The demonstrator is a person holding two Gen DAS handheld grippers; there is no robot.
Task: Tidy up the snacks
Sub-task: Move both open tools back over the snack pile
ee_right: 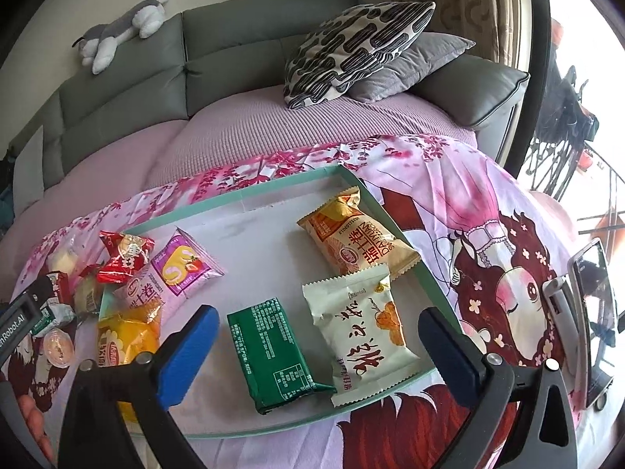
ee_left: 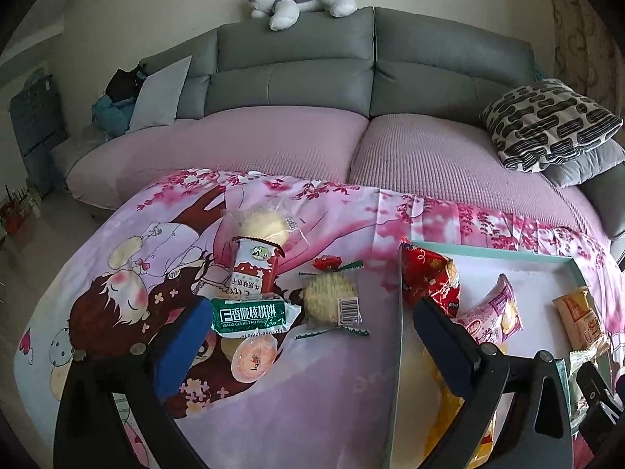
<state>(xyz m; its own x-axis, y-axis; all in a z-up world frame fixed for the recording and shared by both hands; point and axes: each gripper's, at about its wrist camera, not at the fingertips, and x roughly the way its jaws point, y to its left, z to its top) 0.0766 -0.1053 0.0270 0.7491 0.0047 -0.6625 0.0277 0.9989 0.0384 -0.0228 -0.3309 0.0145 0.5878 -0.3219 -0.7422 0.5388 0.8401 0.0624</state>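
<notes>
From the left wrist we see the left claw [ee_left: 308, 336] spread apart and empty; its right finger hides part of the tray [ee_left: 488, 256] and a yellow packet [ee_left: 441, 402]. The green walnut-cake packet [ee_left: 250, 316] lies crosswise at eleven o'clock.

From the right wrist, our right claw [ee_right: 316, 342] gapes, gripping nothing. The green packet [ee_right: 273, 355] lies between its fingers in the tray, long axis from eleven to five o'clock.
</notes>
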